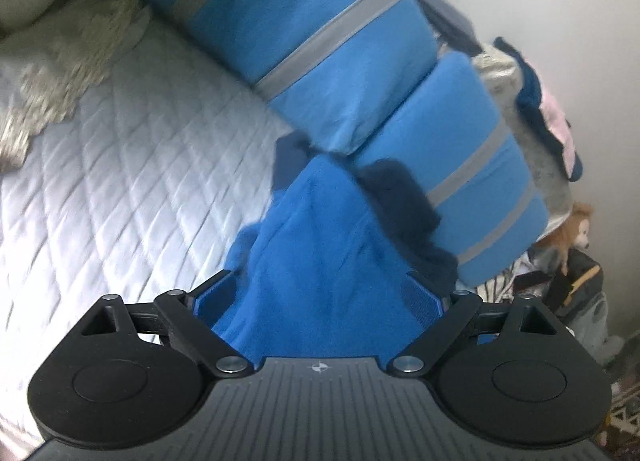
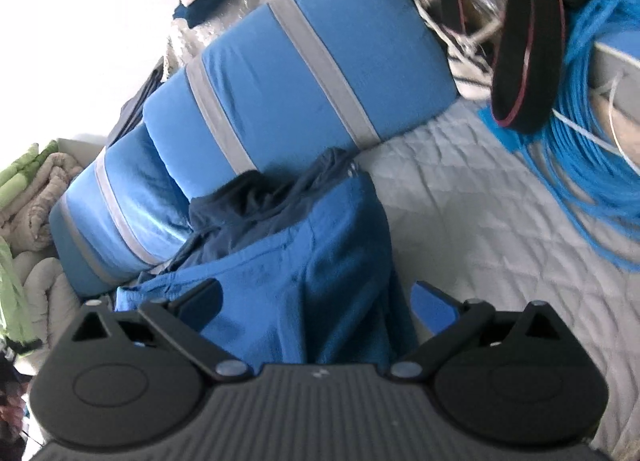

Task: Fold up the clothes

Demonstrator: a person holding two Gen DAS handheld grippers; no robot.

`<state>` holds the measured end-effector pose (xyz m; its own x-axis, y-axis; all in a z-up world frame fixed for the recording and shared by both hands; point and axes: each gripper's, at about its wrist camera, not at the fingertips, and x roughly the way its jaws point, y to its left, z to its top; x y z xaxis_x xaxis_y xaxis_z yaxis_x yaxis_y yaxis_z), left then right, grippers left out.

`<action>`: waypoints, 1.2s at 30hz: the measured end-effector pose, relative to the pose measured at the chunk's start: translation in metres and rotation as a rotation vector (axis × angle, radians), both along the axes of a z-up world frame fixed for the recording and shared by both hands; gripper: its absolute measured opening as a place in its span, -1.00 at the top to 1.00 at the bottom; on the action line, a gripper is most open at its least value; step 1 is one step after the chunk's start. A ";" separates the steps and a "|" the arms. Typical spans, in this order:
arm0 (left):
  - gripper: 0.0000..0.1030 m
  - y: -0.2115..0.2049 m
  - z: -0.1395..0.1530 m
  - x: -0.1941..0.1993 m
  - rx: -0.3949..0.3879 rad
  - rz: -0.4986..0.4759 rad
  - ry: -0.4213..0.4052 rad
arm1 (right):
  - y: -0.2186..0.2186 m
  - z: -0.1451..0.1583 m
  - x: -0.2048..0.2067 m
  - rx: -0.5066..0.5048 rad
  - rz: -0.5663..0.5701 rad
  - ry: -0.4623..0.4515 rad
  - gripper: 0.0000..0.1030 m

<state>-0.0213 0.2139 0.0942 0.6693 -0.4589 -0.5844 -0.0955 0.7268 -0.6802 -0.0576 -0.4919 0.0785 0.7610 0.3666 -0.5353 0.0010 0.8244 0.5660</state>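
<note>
- The blue garment (image 1: 320, 261) lies bunched on the quilted bed (image 1: 120, 189), its far end against two blue cushions with grey stripes (image 1: 304, 41); a darker navy layer (image 2: 256, 197) shows at its far side.
- The left claw (image 1: 320, 297) stands wide, with blue cloth lying between its fingers but not pinched.
- The right claw (image 2: 316, 301) is also spread wide over the garment's near edge, the cloth loose between the fingers.
- Judged step: between grasps, with a fold just laid or a new hold being sought; the garment looks far from neatly folded.
- The next move likely calls for each claw to find a clean edge or corner, close on a single layer, and avoid dragging the navy layer along.
- A coil of blue rope (image 2: 580, 121) lies on the bed to the right, apart from the garment.
</note>
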 end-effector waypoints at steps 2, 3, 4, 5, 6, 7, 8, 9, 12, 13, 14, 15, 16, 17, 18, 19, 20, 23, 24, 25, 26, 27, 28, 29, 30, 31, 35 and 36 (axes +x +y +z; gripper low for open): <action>-0.76 0.003 -0.021 -0.007 -0.060 0.017 0.016 | -0.005 -0.013 -0.007 0.033 -0.007 0.022 -1.00; -0.76 0.004 -0.033 -0.009 -0.092 0.023 0.024 | -0.007 -0.020 -0.010 0.053 -0.011 0.034 -1.00; -0.76 0.005 -0.045 -0.012 -0.123 0.030 0.034 | -0.008 -0.028 -0.012 0.074 -0.014 0.046 -1.00; -0.76 0.006 -0.056 -0.014 -0.158 0.036 0.045 | -0.009 -0.035 -0.014 0.100 -0.017 0.059 -1.00; -0.76 0.006 -0.068 -0.016 -0.202 0.040 0.053 | -0.010 -0.043 -0.016 0.127 -0.019 0.072 -1.00; -0.76 0.007 -0.079 -0.017 -0.249 0.039 0.054 | -0.010 -0.052 -0.019 0.165 -0.018 0.087 -1.00; -0.75 0.008 -0.090 -0.018 -0.293 0.044 0.054 | -0.009 -0.060 -0.021 0.199 -0.016 0.096 -1.00; -0.75 0.008 -0.101 -0.020 -0.331 0.054 0.054 | -0.008 -0.068 -0.024 0.233 -0.015 0.103 -1.00; -0.74 0.006 -0.126 -0.021 -0.423 0.086 0.053 | -0.003 -0.091 -0.028 0.343 -0.045 0.120 -1.00; -0.74 0.005 -0.132 -0.021 -0.447 0.094 0.044 | -0.002 -0.099 -0.029 0.390 -0.058 0.123 -0.99; -0.74 0.003 -0.133 -0.021 -0.461 0.096 0.017 | 0.000 -0.108 -0.028 0.442 -0.062 0.124 -0.99; -0.74 0.001 -0.134 -0.020 -0.479 0.093 -0.007 | 0.002 -0.116 -0.028 0.496 -0.064 0.124 -0.99; -0.74 -0.001 -0.135 -0.018 -0.500 0.090 -0.019 | 0.004 -0.123 -0.026 0.526 -0.073 0.116 -1.00; -0.74 -0.004 -0.136 -0.016 -0.521 0.095 -0.019 | 0.006 -0.125 -0.025 0.527 -0.079 0.093 -1.00; -0.74 -0.006 -0.137 -0.014 -0.533 0.109 -0.008 | 0.008 -0.127 -0.024 0.525 -0.085 0.068 -0.99; -0.75 -0.009 -0.136 -0.012 -0.529 0.117 0.000 | 0.011 -0.127 -0.021 0.516 -0.090 0.053 -0.99; -0.75 -0.013 -0.135 -0.009 -0.510 0.118 0.009 | 0.015 -0.127 -0.019 0.506 -0.094 0.039 -0.99; -0.75 -0.026 -0.129 0.001 -0.416 0.127 0.050 | 0.021 -0.125 -0.008 0.476 -0.117 0.020 -0.99; -0.76 -0.031 -0.125 0.004 -0.380 0.137 0.067 | 0.022 -0.124 -0.005 0.464 -0.123 0.016 -0.99; -0.76 -0.035 -0.122 0.007 -0.350 0.150 0.079 | 0.024 -0.124 -0.002 0.456 -0.130 0.010 -0.99; -0.76 -0.039 -0.120 0.010 -0.328 0.167 0.086 | 0.026 -0.124 0.001 0.448 -0.136 0.005 -0.99; -0.76 -0.043 -0.119 0.012 -0.314 0.186 0.088 | 0.027 -0.124 0.003 0.446 -0.145 -0.001 -0.99; -0.77 -0.045 -0.118 0.014 -0.309 0.203 0.084 | 0.029 -0.124 0.005 0.444 -0.155 -0.007 -0.99; -0.77 -0.048 -0.118 0.017 -0.306 0.220 0.081 | 0.030 -0.124 0.007 0.443 -0.164 -0.013 -0.99; -0.77 -0.050 -0.119 0.020 -0.307 0.234 0.078 | 0.031 -0.124 0.009 0.443 -0.171 -0.016 -0.98; -0.77 -0.051 -0.120 0.022 -0.317 0.247 0.073 | 0.032 -0.124 0.011 0.444 -0.177 -0.017 -0.98; -0.17 -0.044 -0.129 0.029 -0.412 0.302 0.057 | 0.032 -0.123 0.019 0.469 -0.193 -0.016 -0.90; 0.06 -0.042 -0.135 0.031 -0.443 0.310 0.077 | 0.033 -0.123 0.021 0.464 -0.191 -0.008 -0.70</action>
<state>0.0102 0.1724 -0.0409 0.7754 -0.4604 -0.4322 -0.3209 0.3023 -0.8976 -0.0364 -0.4593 -0.0444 0.8410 0.4184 -0.3430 0.1219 0.4711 0.8736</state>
